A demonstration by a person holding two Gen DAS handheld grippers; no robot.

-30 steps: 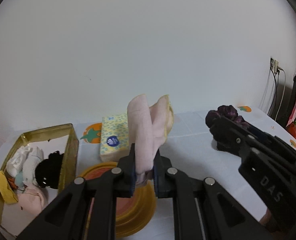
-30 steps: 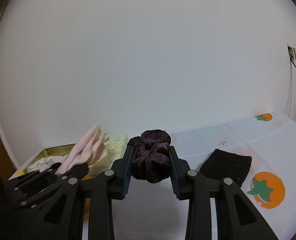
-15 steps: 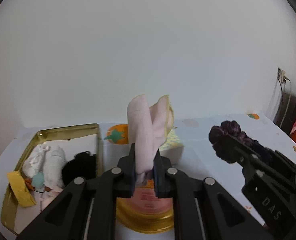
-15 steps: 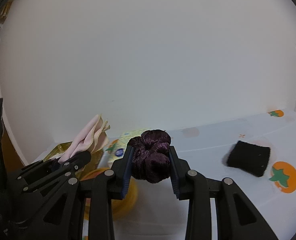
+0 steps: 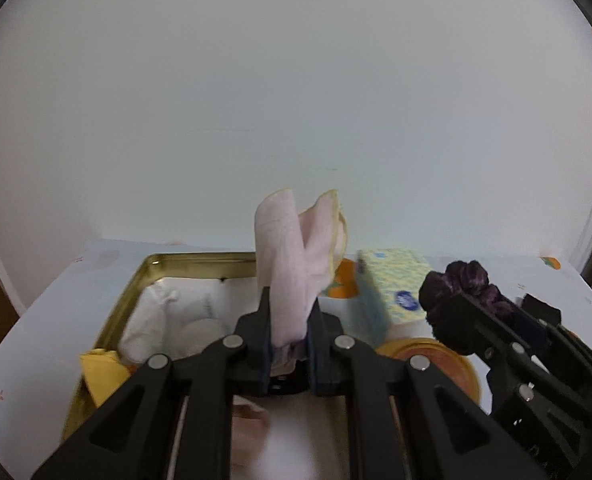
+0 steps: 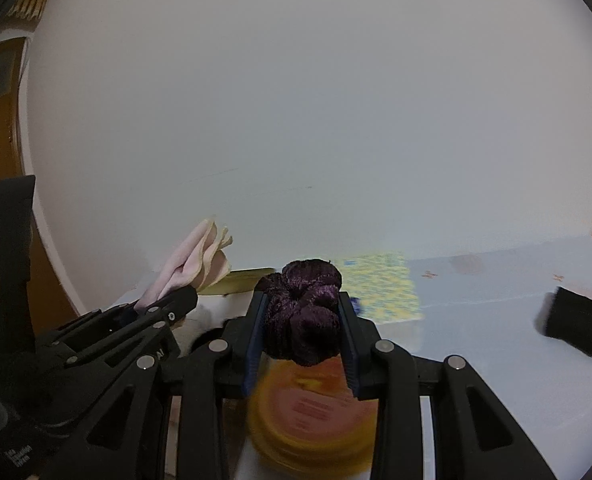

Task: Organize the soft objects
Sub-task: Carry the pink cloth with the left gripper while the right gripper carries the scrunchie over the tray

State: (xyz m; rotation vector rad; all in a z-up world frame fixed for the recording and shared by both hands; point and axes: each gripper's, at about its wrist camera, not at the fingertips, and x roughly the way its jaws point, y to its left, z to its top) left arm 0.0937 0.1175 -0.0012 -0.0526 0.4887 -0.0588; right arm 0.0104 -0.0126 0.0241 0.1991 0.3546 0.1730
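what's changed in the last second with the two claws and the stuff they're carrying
Both claws have swung left toward the gold tin. The left claw stays clamped on the pink cloth, the right claw on the purple scrunchie. Nothing was let go.

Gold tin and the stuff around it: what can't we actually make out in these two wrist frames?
- Gold tin, left wrist view: near half and contents hidden behind the left gripper and its pink cloth.
- Yellow-lidded jar, right wrist view: label motion-blurred, unreadable; top covered by the purple scrunchie in the right gripper.
- Tissue pack: print smeared.
- Black pad: blurred, type unclear.
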